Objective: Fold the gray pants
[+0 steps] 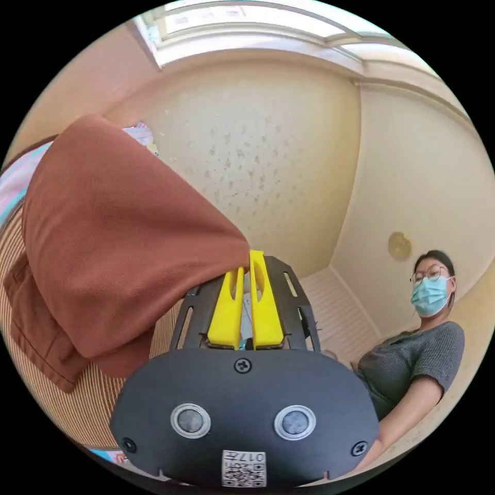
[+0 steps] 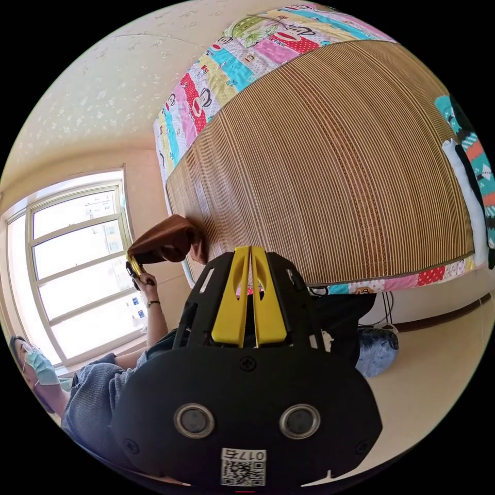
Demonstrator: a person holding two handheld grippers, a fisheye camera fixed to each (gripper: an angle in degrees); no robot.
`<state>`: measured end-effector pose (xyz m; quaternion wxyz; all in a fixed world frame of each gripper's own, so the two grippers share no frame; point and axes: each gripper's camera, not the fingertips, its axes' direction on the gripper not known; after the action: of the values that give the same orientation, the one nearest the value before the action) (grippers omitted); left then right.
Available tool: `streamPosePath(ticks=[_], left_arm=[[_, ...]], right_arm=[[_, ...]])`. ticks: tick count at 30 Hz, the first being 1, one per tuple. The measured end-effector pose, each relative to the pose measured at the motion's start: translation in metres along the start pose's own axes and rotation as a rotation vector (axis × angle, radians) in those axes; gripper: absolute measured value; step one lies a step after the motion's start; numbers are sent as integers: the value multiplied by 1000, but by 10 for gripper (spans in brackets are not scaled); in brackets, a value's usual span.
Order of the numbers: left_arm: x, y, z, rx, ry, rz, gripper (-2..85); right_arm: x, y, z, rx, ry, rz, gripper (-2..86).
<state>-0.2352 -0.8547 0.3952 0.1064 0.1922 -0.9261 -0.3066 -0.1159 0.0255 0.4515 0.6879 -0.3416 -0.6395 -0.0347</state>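
Observation:
A rust-brown garment hangs lifted over the striped bamboo mat in the left gripper view. Its edge is pinched at the tips of my left gripper, whose yellow jaws are pressed together on the cloth. In the right gripper view the same brown garment is bunched above the left gripper, which a hand holds near the bed's corner. My right gripper is shut with nothing between its jaws, off the mat's edge. No gray cloth can be made out for certain.
The bamboo mat covers a bed with a colourful cartoon sheet. A patterned cushion lies at the mat's far side. A blue bag sits on the floor by the bed. The person sits near the window.

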Motion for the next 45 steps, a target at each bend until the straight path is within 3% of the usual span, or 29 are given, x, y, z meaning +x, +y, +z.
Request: streamPosePath(ticks=[4, 6, 9, 12, 15, 17, 22, 24, 27, 30, 34, 35, 38, 40, 43, 45], left_arm=[[101, -5, 147, -358, 18, 309, -6], [136, 40, 255, -654, 115, 415, 0], [127, 133, 374, -1001, 193, 351, 23], [66, 212, 441, -1142, 194, 94, 12], [-7, 263, 466, -1018, 371, -261, -5], [-43, 285, 474, -939, 389, -401, -5], [-129, 286, 451, -664, -72, -581, 38], [-171, 275, 414, -383, -282, -700, 75], [-206, 257, 367, -102, -591, -751, 132], [-227, 235, 341, 20, -913, -648, 165], [-272, 234, 345, -19, -1043, -570, 162], [-293, 242, 350, -51, -1040, -603, 167], [-345, 268, 378, -160, -798, -675, 174], [-349, 280, 384, -150, -795, -664, 136], [-341, 293, 387, -142, -639, -579, 84], [-320, 304, 396, -141, -361, -450, 66]], right_arm=[[10, -19, -2, 19, -22, 23, 3], [16, -26, 1, 18, -42, 34, 3], [23, -37, 9, 6, -55, 49, 4], [29, -47, 11, 7, -52, 53, 4], [39, -57, 20, -25, -21, 64, 4], [45, -64, 29, -52, 7, 81, 4], [51, -80, 70, -123, 0, 91, 4], [50, -86, 83, -149, -1, 83, 4], [47, -94, 100, -179, 7, 68, 3], [46, -97, 108, -180, -9, 56, 2], [53, -96, 120, -186, 8, 48, 2], [55, -95, 123, -190, 14, 48, 2], [66, -89, 140, -208, 25, 57, 3], [73, -80, 153, -208, 1, 61, 3], [81, -69, 169, -208, -30, 57, 3], [87, -62, 177, -197, -45, 55, 3]])
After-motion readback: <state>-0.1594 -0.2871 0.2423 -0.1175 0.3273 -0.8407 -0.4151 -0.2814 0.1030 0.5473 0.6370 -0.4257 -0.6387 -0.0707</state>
